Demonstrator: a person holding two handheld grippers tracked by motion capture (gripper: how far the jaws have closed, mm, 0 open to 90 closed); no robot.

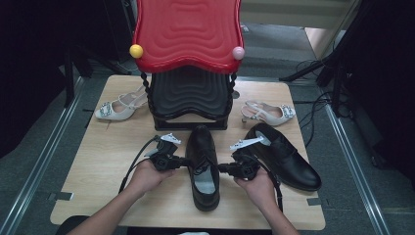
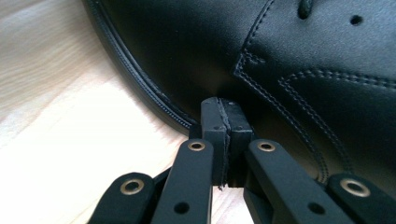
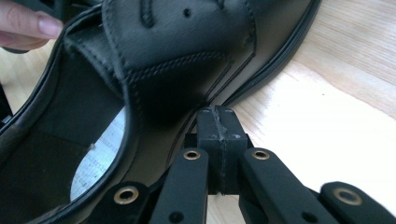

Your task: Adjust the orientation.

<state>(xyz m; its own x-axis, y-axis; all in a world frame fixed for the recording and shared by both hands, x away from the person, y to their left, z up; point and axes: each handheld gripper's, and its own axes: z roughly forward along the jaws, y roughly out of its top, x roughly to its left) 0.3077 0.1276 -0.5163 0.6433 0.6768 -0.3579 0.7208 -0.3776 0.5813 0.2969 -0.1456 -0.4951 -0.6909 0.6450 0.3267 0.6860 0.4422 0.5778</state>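
A black leather dress shoe [image 1: 203, 166] lies in the middle of the wooden table [image 1: 107, 161], toe away from me. My left gripper [image 1: 187, 161] is shut and its closed tips press against the shoe's left side [image 2: 187, 51]. From the other side my right gripper [image 1: 219, 168] is shut too, tips against the shoe's right side [image 3: 173, 88]. Nothing is between either pair of jaws. In the right gripper view the shoe's opening and pale insole [image 3: 100, 154] show, with a fingertip of the other hand [image 3: 28, 25] at the top left. A second black shoe [image 1: 286, 156] lies to the right.
A red and black stepped stand [image 1: 188, 63] rises at the back centre of the table. A white slingback heel [image 1: 117, 108] lies at its left, another [image 1: 269, 113] at its right. Bare wood lies at the front left. Dark stands and cables [image 1: 318, 98] flank the table.
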